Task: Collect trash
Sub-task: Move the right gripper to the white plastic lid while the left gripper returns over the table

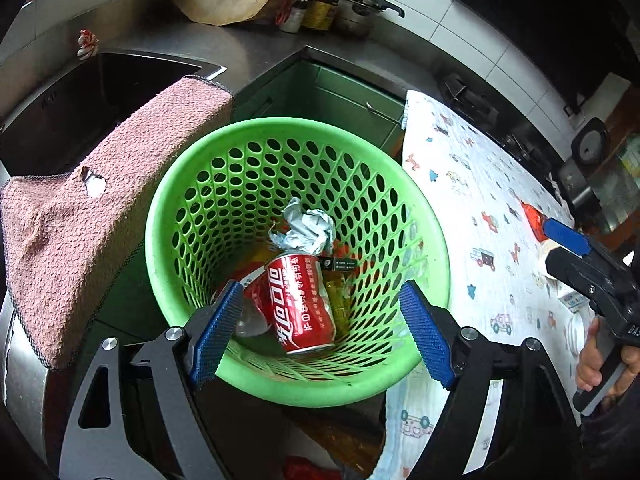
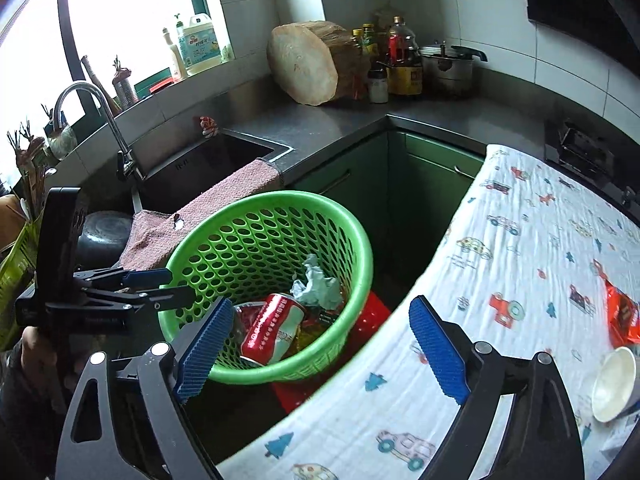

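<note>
A green perforated basket (image 1: pixel 432 240) (image 2: pixel 360 236) stands on the floor between sink counter and table. Inside lie a red cola can (image 1: pixel 302 304) (image 2: pixel 272 328), a crumpled grey paper ball (image 1: pixel 308 228) (image 2: pixel 316 286) and other scraps. My left gripper (image 1: pixel 322 332) is open and empty, hovering over the basket's near rim; it also shows in the right wrist view (image 2: pixel 164 286). My right gripper (image 2: pixel 320 344) is open and empty, between basket and table edge; in the left wrist view its blue fingers (image 1: pixel 564 236) show over the table. A red wrapper (image 2: pixel 622 316) (image 1: pixel 534 218) and a white paper cup (image 2: pixel 614 384) lie on the table.
The table wears a white cloth with car prints (image 2: pixel 520 260). A pink towel (image 1: pixel 92 216) hangs over the sink (image 2: pixel 208 160) edge. A wooden chopping block (image 2: pixel 308 64), bottles and a pot (image 2: pixel 446 68) stand at the counter's back. A red object (image 2: pixel 368 320) lies under the basket.
</note>
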Demonstrator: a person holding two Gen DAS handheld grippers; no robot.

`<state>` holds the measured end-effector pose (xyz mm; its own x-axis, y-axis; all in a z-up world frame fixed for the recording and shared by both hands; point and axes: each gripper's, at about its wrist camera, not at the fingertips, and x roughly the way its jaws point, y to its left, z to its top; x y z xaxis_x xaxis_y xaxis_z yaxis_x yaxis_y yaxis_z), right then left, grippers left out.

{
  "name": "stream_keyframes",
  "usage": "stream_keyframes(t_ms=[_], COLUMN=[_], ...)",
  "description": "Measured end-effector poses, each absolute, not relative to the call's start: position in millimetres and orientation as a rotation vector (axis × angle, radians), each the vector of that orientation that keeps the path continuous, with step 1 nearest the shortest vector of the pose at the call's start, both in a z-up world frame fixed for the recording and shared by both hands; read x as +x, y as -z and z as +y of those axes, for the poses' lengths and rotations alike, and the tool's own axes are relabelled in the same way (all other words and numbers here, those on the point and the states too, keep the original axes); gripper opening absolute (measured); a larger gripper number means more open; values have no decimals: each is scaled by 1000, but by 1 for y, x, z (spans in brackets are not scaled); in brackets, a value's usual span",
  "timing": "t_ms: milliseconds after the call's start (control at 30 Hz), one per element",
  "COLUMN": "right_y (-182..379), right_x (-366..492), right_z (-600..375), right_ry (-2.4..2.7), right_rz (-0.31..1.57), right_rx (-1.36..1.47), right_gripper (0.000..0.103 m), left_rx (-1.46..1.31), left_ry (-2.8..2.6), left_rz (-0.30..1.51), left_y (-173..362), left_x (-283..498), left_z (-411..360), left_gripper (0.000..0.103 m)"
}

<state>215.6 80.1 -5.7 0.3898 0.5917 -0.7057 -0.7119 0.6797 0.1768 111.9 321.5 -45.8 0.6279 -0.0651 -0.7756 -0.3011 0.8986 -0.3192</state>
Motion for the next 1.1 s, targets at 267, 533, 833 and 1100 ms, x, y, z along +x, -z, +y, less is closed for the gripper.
stream_keyframes(t_ms=[267, 533, 833, 1100], right_y=[9, 19, 42, 71], right_x=[199, 189, 179, 177], right_z=[-19, -127, -232, -271], right_ry=[-691, -495, -322, -269], right_rz=[833, 849, 885, 925], right_rx=[-126, -82, -50, -70], right_gripper=[89, 91, 92, 93], left_rx=[-395, -340, -293, -254], left_ry=[-65, 26, 99, 144], left_rz=[889, 894, 898, 926], left_y=[38, 30, 25, 27], left_x=[130, 149, 167, 184], left_z=[278, 226, 177, 142], left_gripper=[79, 81, 85, 85])
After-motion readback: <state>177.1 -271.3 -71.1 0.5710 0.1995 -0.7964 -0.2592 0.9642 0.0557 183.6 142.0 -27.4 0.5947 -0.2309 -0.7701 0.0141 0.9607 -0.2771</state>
